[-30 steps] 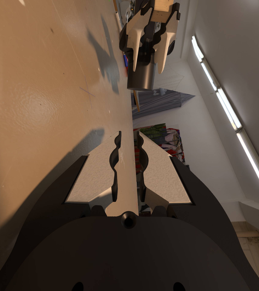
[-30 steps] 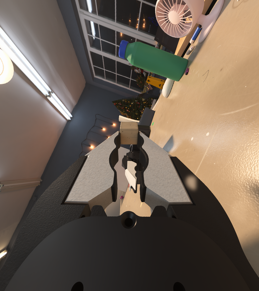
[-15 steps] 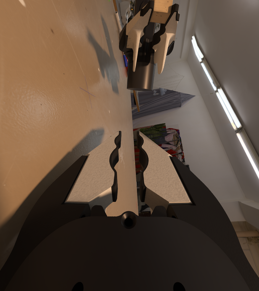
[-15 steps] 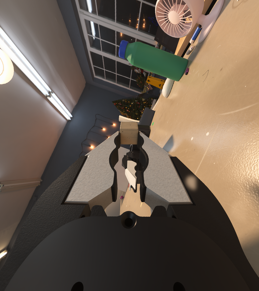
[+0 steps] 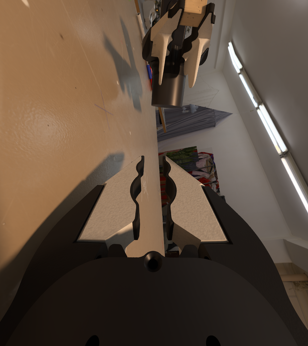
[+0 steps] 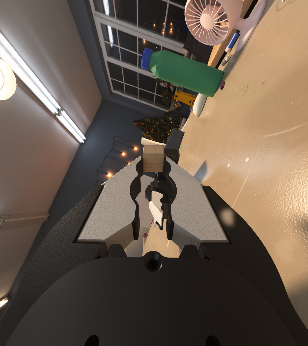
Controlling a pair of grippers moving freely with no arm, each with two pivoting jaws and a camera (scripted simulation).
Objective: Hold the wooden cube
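The wooden cube (image 6: 153,158) is a pale block clamped between my right gripper's (image 6: 153,159) fingertips, held up off the tan table (image 6: 261,149). In the left wrist view the right gripper (image 5: 194,11) shows at the top with the cube (image 5: 191,17) in its tips, above the table (image 5: 46,112). My left gripper (image 5: 154,159) is empty, its jaws a narrow gap apart, near the table's edge. It also shows small between the right fingers in the right wrist view (image 6: 156,206).
A green bottle with a blue cap (image 6: 186,73) stands on the table beyond the cube. A pink fan (image 6: 207,20) and a blue marker (image 6: 232,42) are farther off. A white rounded object (image 6: 199,104) and a dark box (image 6: 175,136) sit near the table's edge.
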